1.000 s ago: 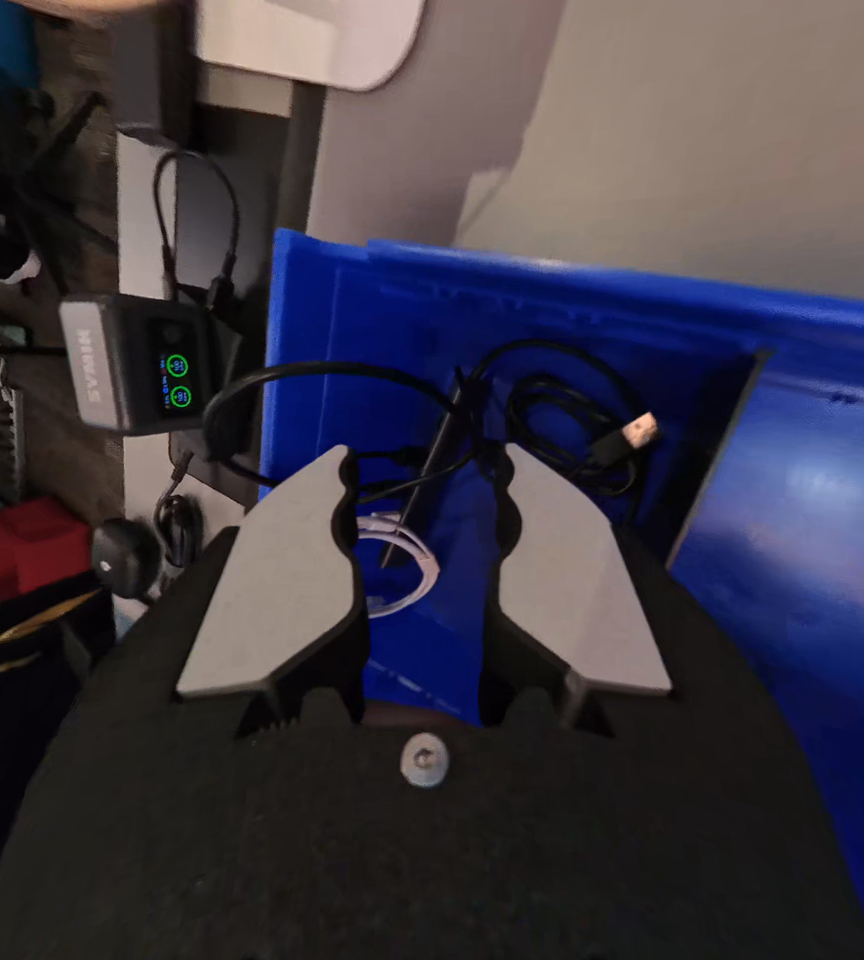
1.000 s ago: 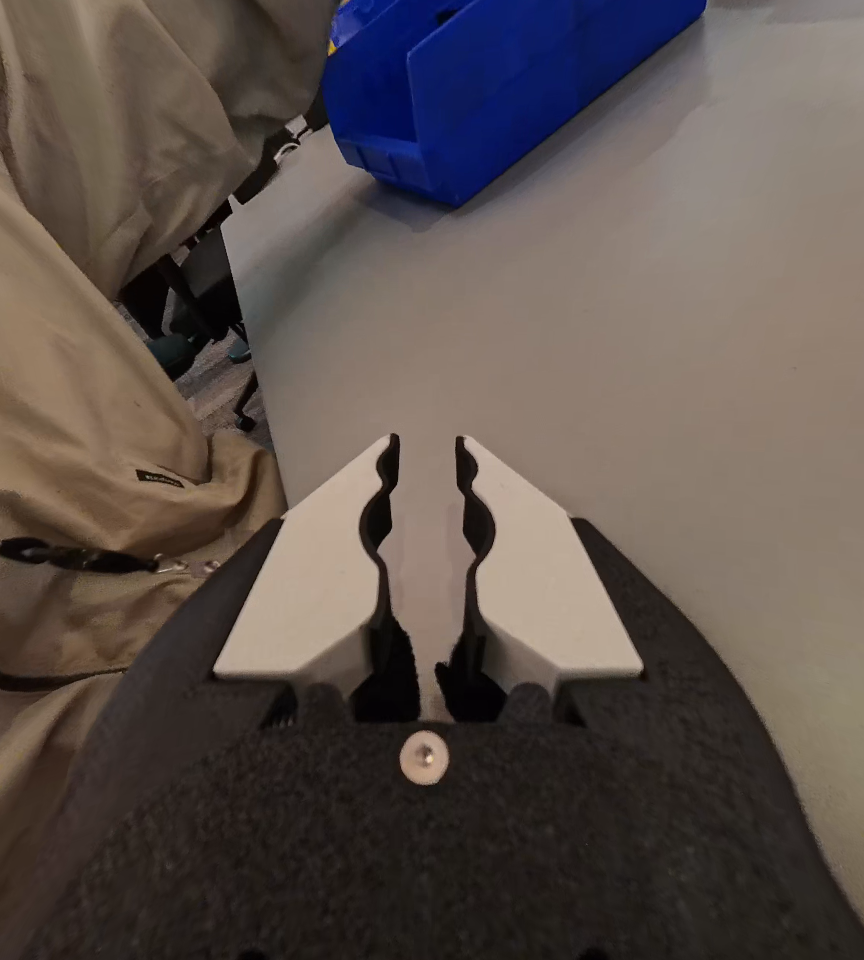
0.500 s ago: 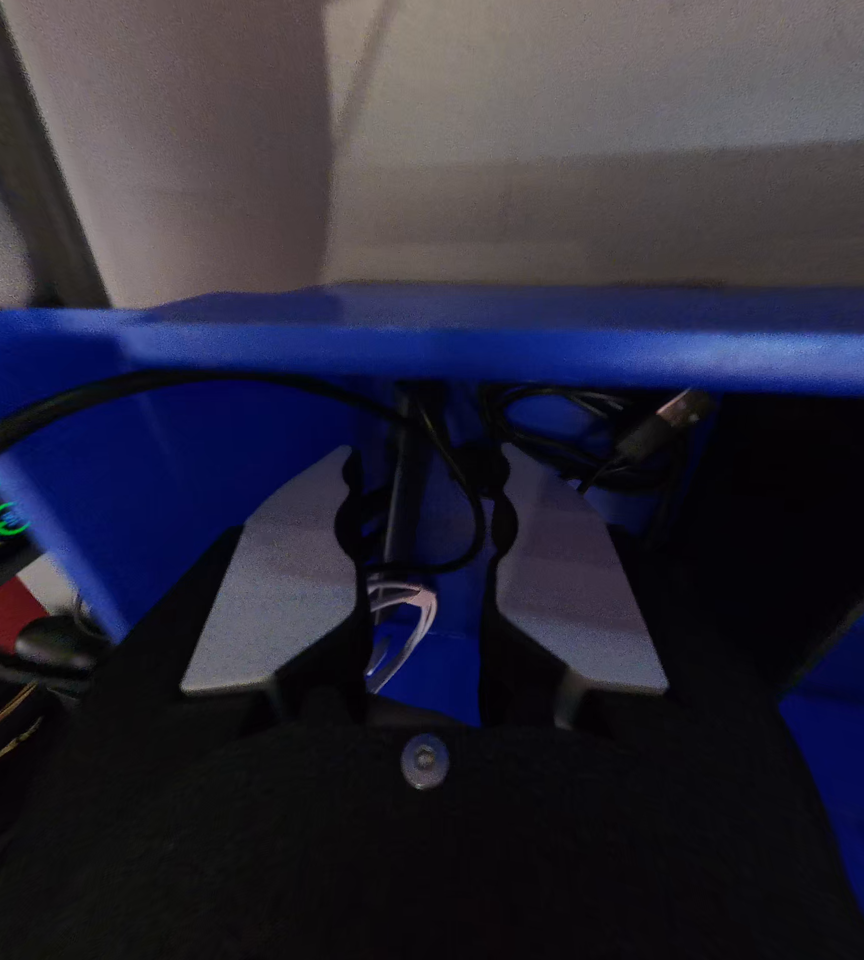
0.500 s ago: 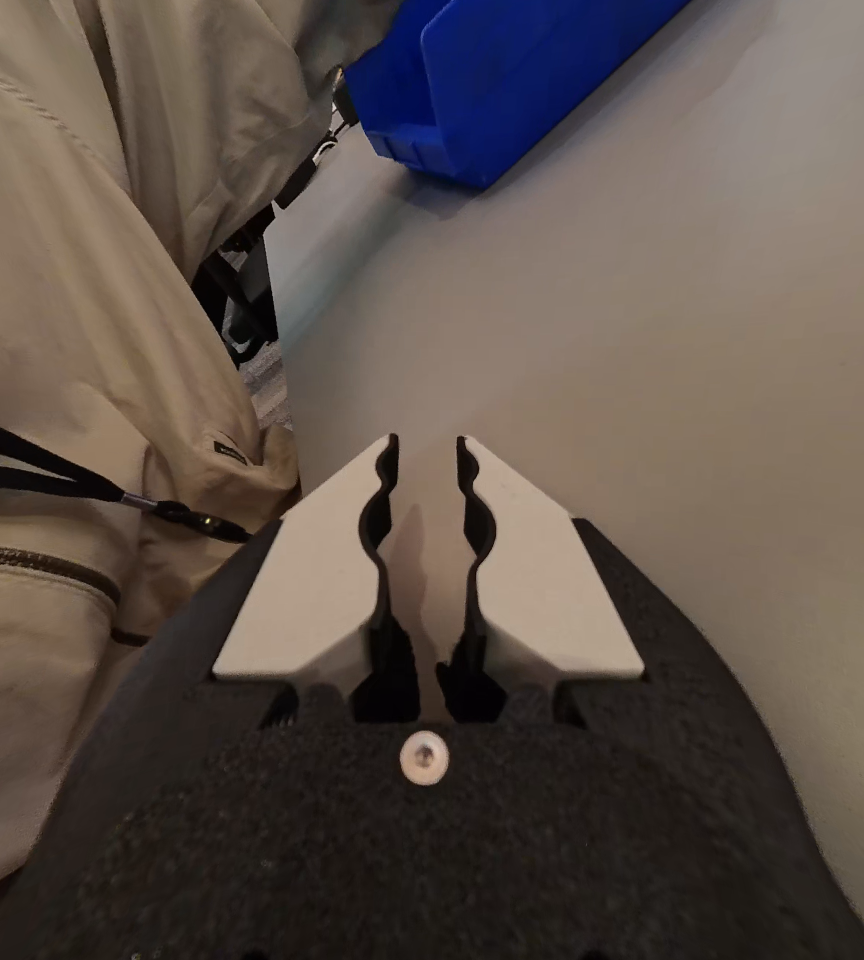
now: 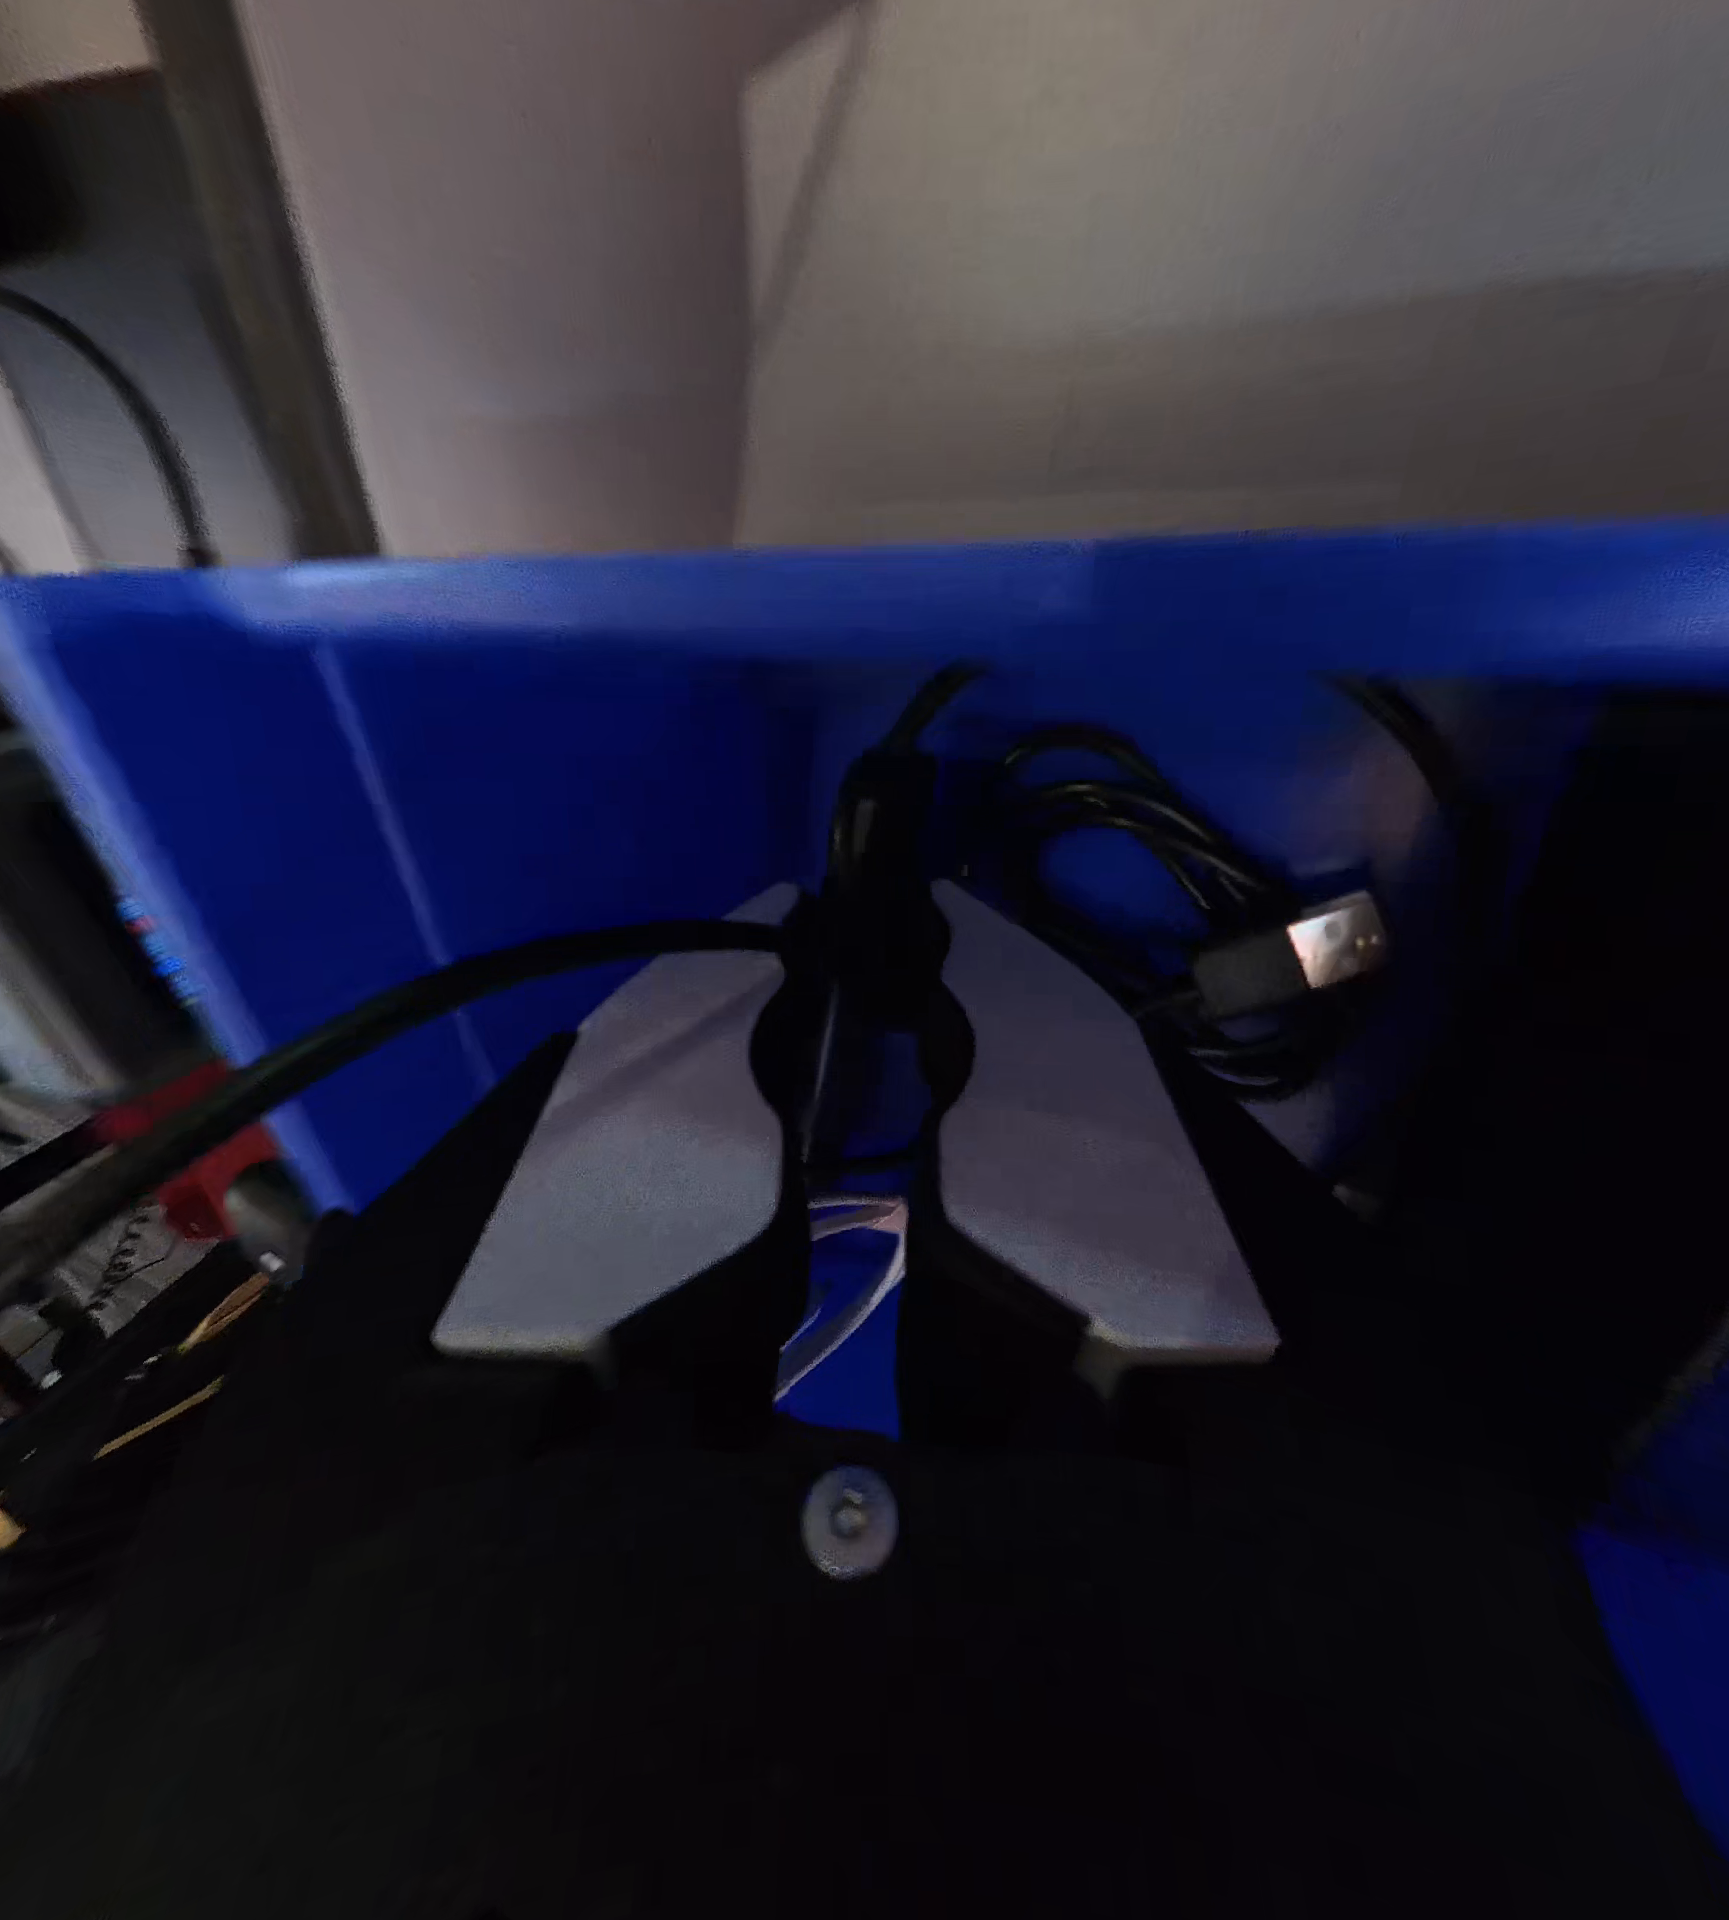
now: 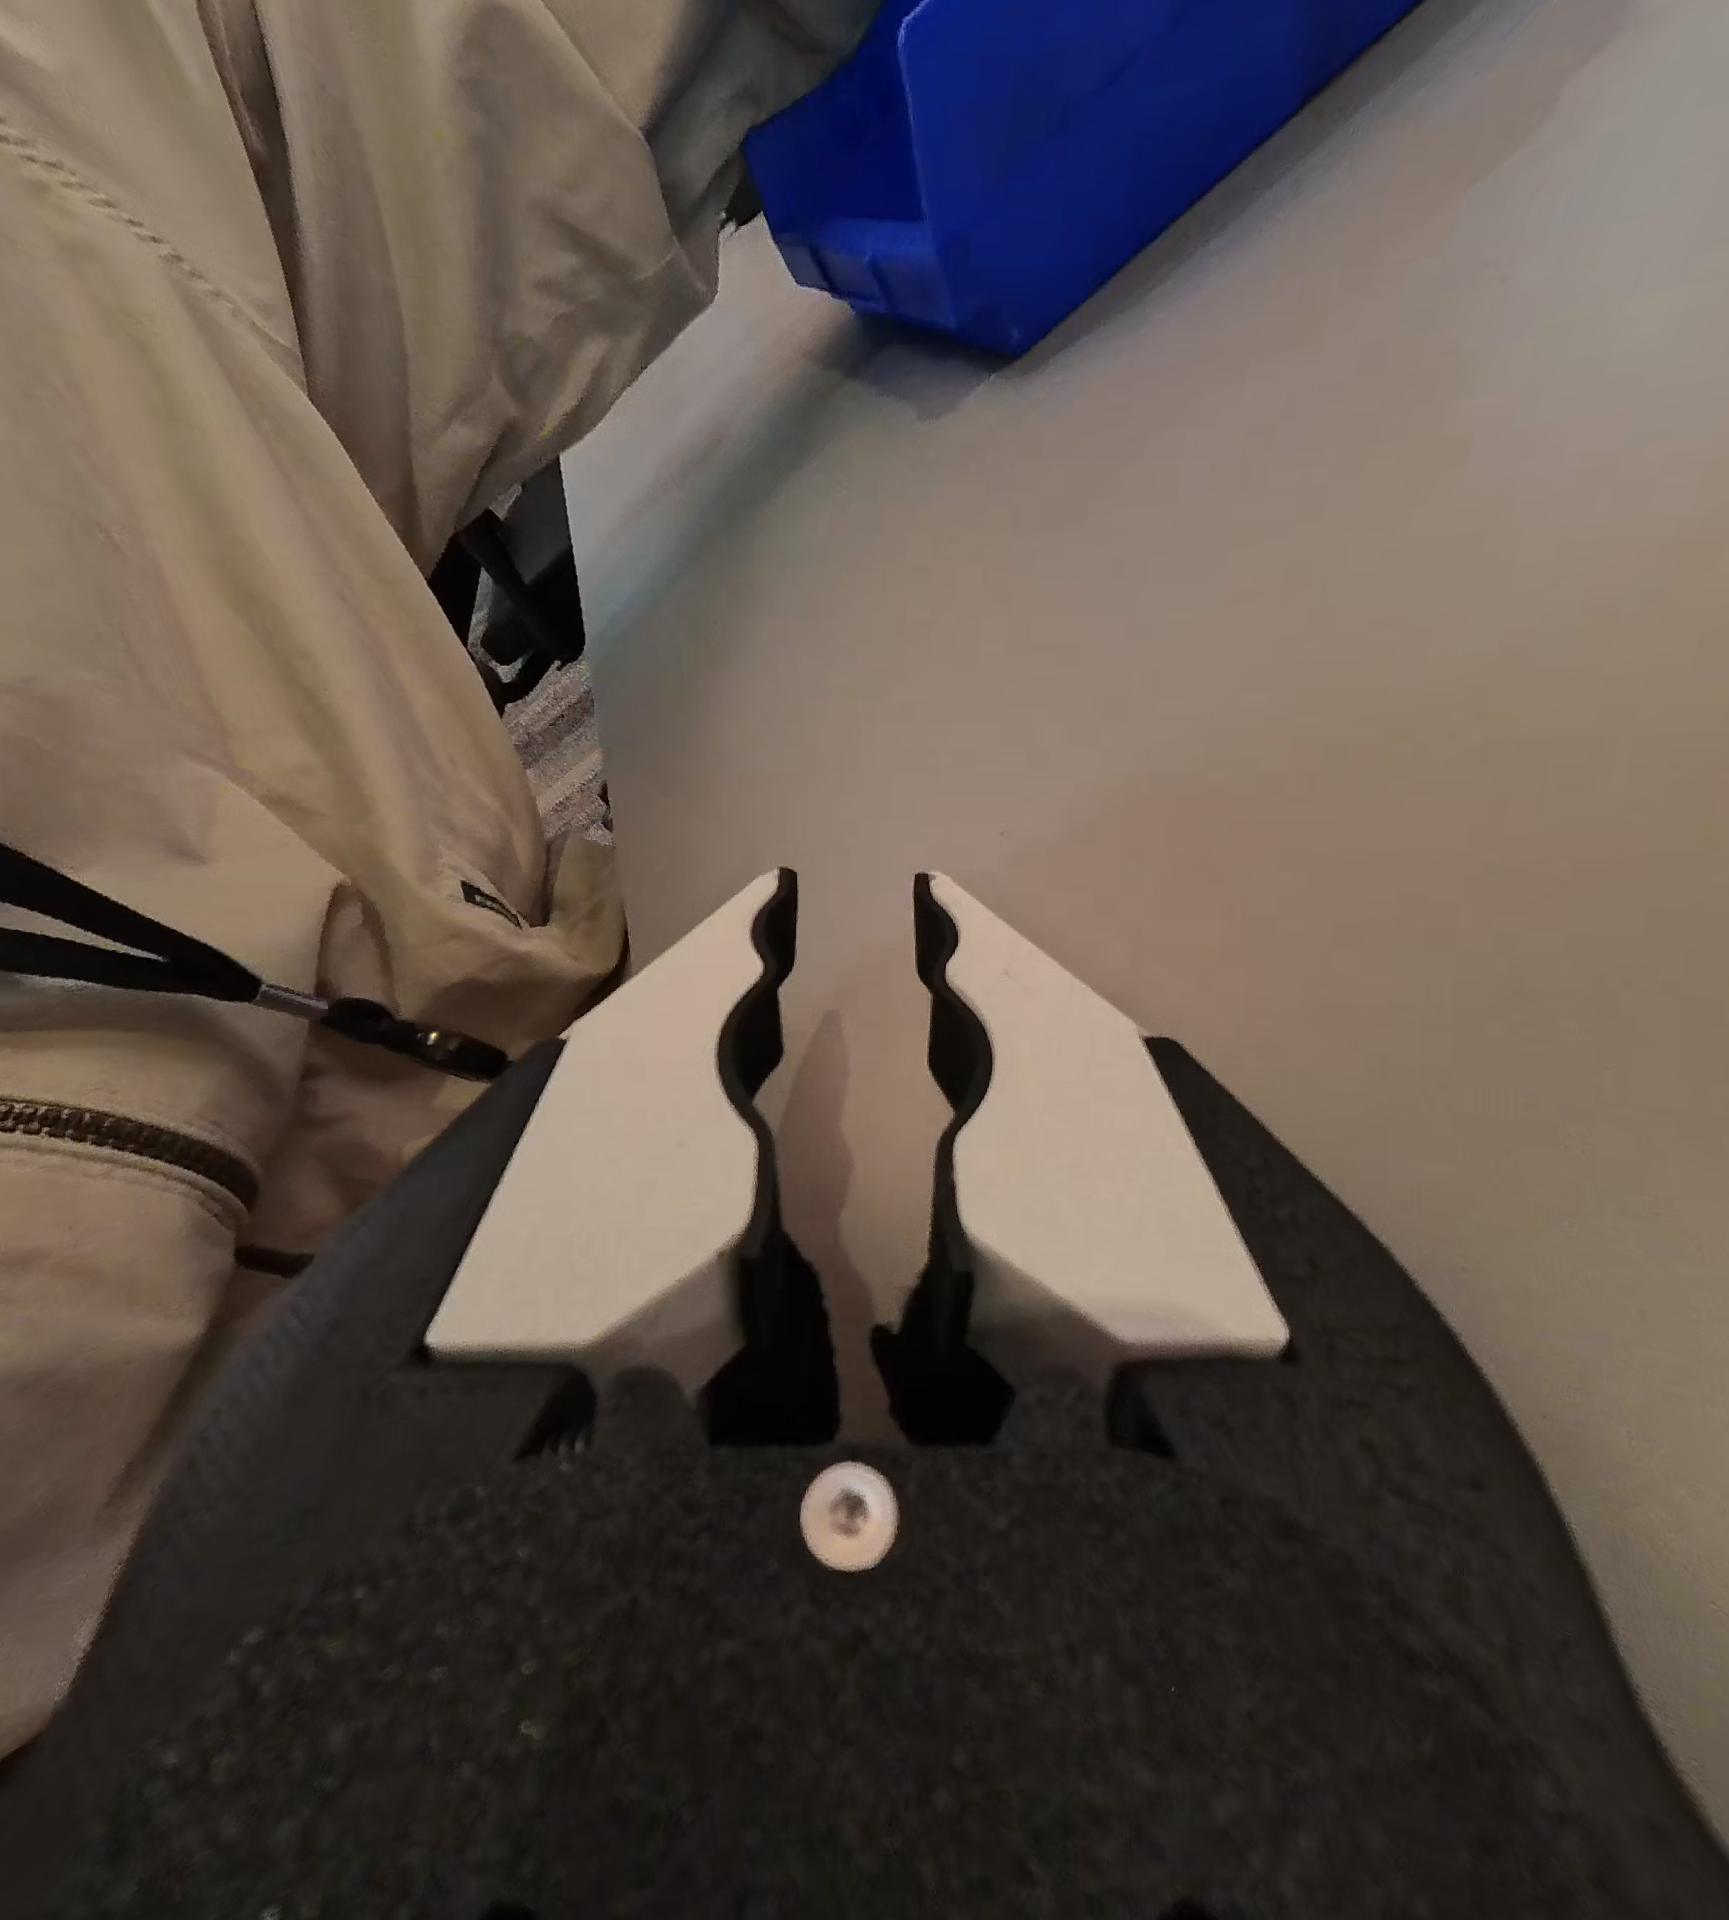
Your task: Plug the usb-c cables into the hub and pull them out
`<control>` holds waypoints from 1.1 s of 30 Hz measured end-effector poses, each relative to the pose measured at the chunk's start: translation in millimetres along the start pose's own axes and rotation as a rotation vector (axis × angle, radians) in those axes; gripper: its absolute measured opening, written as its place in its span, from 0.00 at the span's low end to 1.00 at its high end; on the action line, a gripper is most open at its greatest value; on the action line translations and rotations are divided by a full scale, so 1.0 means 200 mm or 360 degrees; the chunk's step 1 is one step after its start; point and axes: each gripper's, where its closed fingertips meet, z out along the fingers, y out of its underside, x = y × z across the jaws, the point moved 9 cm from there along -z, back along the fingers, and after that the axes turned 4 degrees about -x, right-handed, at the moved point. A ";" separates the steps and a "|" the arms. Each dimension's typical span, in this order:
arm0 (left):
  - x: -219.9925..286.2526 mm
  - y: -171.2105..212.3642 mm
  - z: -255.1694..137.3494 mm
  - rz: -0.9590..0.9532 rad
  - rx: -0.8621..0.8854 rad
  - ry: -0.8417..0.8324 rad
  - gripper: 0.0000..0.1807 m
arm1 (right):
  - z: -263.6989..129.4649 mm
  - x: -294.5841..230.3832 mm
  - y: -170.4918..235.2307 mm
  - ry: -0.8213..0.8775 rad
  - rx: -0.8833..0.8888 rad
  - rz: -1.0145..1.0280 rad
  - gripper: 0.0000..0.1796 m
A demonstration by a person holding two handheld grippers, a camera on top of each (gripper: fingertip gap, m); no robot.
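In the left wrist view my left gripper (image 5: 865, 899) is inside the blue bin (image 5: 527, 748). It is shut on a black cable (image 5: 424, 1013), which arcs out to the left over the bin wall. A coiled black cable (image 5: 1151, 831) with a silver USB plug (image 5: 1338, 940) lies just right of the fingers. A white cable (image 5: 839, 1236) shows blurred below the jaws. Only a lit sliver of the hub (image 5: 153, 945) shows past the bin's left wall. My right gripper (image 6: 855, 883) hovers low over the grey table (image 6: 1359, 831), jaws a narrow gap apart and empty.
The blue bin (image 6: 1047, 156) stands at the table's far edge in the right wrist view. A person's beige jacket (image 6: 164, 520) with a black lanyard (image 6: 60, 935) fills the left. A red block (image 5: 205, 1174) and dark clutter sit left of the bin. Tip to tip, the grippers are about 45 cm apart.
My left gripper went deeper into the bin and its jaws closed from wide open onto the black cable. The right gripper drifted slightly; its jaw gap is the same.
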 end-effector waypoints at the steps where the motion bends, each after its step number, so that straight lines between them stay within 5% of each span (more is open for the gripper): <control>1: 0.00 0.01 -0.04 -0.0020 0.0033 -0.0052 0.09 | 0.00 0.00 0.00 0.0002 0.0003 -0.0003 0.12; 11: -0.02 0.08 -0.83 -0.0139 0.0329 -0.0712 0.08 | -0.03 -0.03 -0.07 0.0060 0.0161 -0.0082 0.12; 16: -0.03 0.01 -1.44 -0.0372 0.0868 -0.0990 0.07 | -0.07 -0.08 -0.18 0.0200 0.0313 -0.0235 0.13; 22: 0.07 -0.15 -1.75 -0.0897 0.1815 -0.0401 0.07 | -0.20 -0.14 -0.33 0.0544 0.0568 -0.0444 0.15; 26: 0.26 -0.40 -1.61 -0.1094 0.2182 0.0265 0.07 | -0.31 -0.18 -0.53 0.0632 0.0815 -0.0541 0.14; 33: 0.67 -0.85 -1.26 -0.1397 0.2605 0.1313 0.07 | -0.27 -0.09 -0.69 0.0115 0.1131 -0.0314 0.20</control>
